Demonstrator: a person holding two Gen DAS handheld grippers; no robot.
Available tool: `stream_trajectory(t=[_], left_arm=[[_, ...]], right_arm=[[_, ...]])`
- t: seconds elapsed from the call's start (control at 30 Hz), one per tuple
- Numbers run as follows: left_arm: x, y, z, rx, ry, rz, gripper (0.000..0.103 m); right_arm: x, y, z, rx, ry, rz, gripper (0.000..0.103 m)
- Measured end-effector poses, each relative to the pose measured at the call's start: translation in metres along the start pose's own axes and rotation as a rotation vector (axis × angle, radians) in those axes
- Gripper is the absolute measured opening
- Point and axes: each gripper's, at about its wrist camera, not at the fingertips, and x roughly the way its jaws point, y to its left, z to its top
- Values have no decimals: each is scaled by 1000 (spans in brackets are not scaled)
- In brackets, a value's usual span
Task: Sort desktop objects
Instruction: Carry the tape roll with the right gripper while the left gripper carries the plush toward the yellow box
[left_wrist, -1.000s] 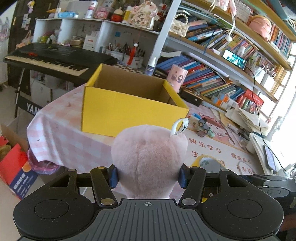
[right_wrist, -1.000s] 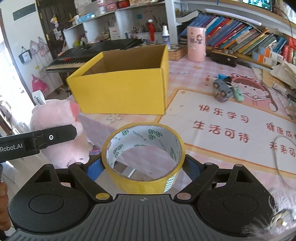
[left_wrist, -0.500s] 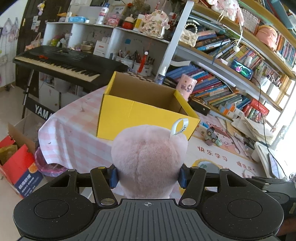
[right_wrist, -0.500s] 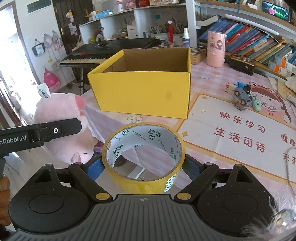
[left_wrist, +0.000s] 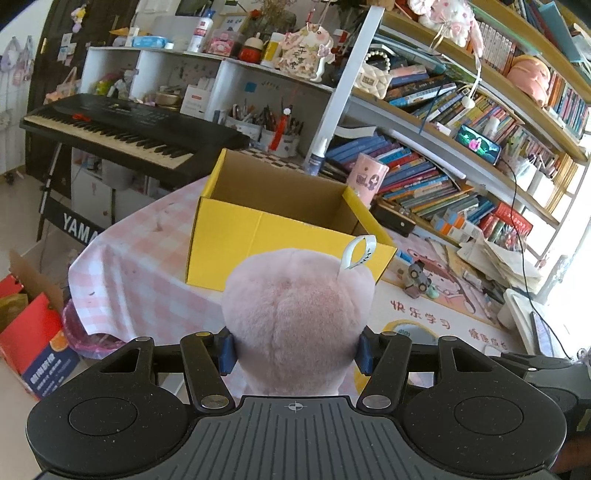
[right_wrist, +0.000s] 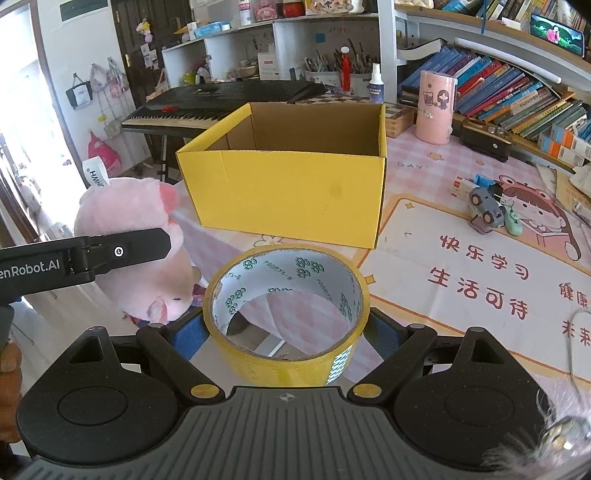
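Note:
My left gripper (left_wrist: 295, 350) is shut on a pink plush toy (left_wrist: 295, 317) with a white tag loop, held in the air off the table's near left corner. The toy also shows in the right wrist view (right_wrist: 140, 251), clamped by the left gripper's black finger (right_wrist: 122, 253). My right gripper (right_wrist: 284, 332) is shut on a yellow tape roll (right_wrist: 288, 317), held above the table's front edge. An open yellow cardboard box (left_wrist: 280, 225) stands on the pink checked table ahead of both grippers; it looks empty (right_wrist: 295, 177).
A small grey toy car (right_wrist: 485, 212) and a green item lie right of the box on a printed mat (right_wrist: 480, 280). A pink canister (right_wrist: 436, 107), spray bottle and bookshelves stand behind. A black keyboard (left_wrist: 122, 133) stands to the left, a red carton (left_wrist: 29, 339) on the floor.
Both grippers have risen and drawn back from the box with their loads still held. The box now looks smaller and its inside shows more.

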Motion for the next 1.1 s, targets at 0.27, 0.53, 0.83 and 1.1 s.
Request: stream_trajectory(t=[0.27, 0.53, 0.83, 1.1], left_arm=[[0, 3, 2, 3, 3, 2, 59], [-1, -1, 21, 24, -50, -1, 59], [9, -10, 63, 48, -163, -3, 59], [38, -12, 92, 38, -219, 40, 59]], right_arm=[[3, 1, 3, 8, 16, 2, 89], [-1, 3, 14, -17, -39, -15, 89], [-2, -2, 56, -94, -154, -14, 89], [20, -17, 105, -168, -215, 11, 89]])
